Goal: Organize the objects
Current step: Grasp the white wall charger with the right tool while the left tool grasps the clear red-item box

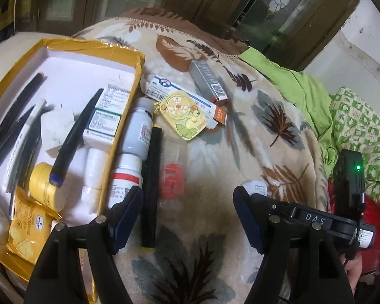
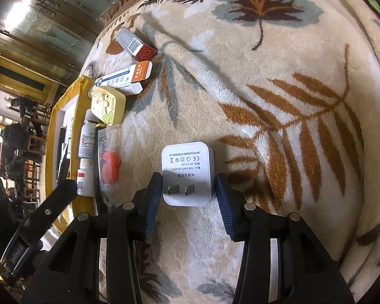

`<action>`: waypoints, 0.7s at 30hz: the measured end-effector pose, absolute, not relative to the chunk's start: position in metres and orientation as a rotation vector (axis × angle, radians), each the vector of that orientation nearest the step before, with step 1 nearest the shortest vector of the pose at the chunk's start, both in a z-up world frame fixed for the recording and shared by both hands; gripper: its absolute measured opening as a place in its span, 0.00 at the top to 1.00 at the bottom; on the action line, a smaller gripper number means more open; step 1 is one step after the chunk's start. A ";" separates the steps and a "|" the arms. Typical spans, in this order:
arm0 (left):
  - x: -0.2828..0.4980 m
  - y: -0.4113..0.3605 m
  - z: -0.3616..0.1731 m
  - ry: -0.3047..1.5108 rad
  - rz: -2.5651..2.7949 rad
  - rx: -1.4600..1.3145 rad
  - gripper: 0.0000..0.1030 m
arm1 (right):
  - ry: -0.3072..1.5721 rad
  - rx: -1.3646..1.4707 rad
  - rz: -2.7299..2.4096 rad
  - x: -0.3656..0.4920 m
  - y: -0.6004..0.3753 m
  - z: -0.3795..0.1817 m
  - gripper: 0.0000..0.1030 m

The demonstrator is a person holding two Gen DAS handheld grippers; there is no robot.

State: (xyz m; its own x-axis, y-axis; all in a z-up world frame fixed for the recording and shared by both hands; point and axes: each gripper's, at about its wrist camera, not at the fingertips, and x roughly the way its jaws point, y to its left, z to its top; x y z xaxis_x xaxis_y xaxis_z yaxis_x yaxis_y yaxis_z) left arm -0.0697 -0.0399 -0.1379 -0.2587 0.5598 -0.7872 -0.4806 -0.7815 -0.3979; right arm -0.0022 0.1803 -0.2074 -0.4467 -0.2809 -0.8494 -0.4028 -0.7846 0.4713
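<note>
Step in hand: collecting loose items from the leaf-patterned blanket (image 2: pixel 278 58) into the yellow-rimmed box (image 1: pixel 20 60), which lies at the left of the scene and already contains pens, cartons, small bottles and a snack packet.

Right hand-held gripper (image 2: pixel 188 190): the jaws straddle a white plug adapter (image 2: pixel 187 172) that lies flat on the blanket with its prongs toward the camera. The pads stand at its two sides. Contact appears light or absent; whether the adapter is clamped cannot be told from this view.

Left hand-held gripper (image 1: pixel 187 217): released, jaws wide, nothing between them. It hangs over bare blanket, just right of a black pen (image 1: pixel 150 185) and a clear packet with orange contents (image 1: pixel 172 177).

Outside the box, along its right wall, remain two bottles (image 1: pixel 136 131), a yellow tin (image 1: pixel 186 115) and two cartons (image 1: pixel 210 81).

Next move, by judgement: close the right jaws firmly on the adapter's sides, lift clear of the pile, carry left across the row of bottles, and release inside the box. The smooth casing may slip if gripped near its rounded edge.
</note>
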 end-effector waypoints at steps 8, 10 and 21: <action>-0.083 0.000 -0.144 0.097 2.106 -1.325 0.29 | 1.008 -1.608 2.406 -0.002 0.181 -0.209 0.58; -0.086 0.019 -0.160 0.215 2.080 -1.377 0.33 | 1.018 -1.605 2.403 -0.002 0.181 -0.209 0.58; -0.085 0.028 -0.182 0.347 2.093 -1.369 0.74 | 1.011 -1.605 2.406 -0.003 0.178 -0.211 0.57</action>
State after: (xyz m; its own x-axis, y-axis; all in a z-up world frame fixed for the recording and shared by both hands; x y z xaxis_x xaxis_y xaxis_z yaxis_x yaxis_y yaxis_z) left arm -0.0853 0.0279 -0.1815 -0.2820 0.3445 -0.8954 -0.6148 -0.7814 -0.1070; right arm -0.0028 0.1778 -0.2111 -0.4490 -0.2846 -0.8470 -0.4058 -0.7795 0.4771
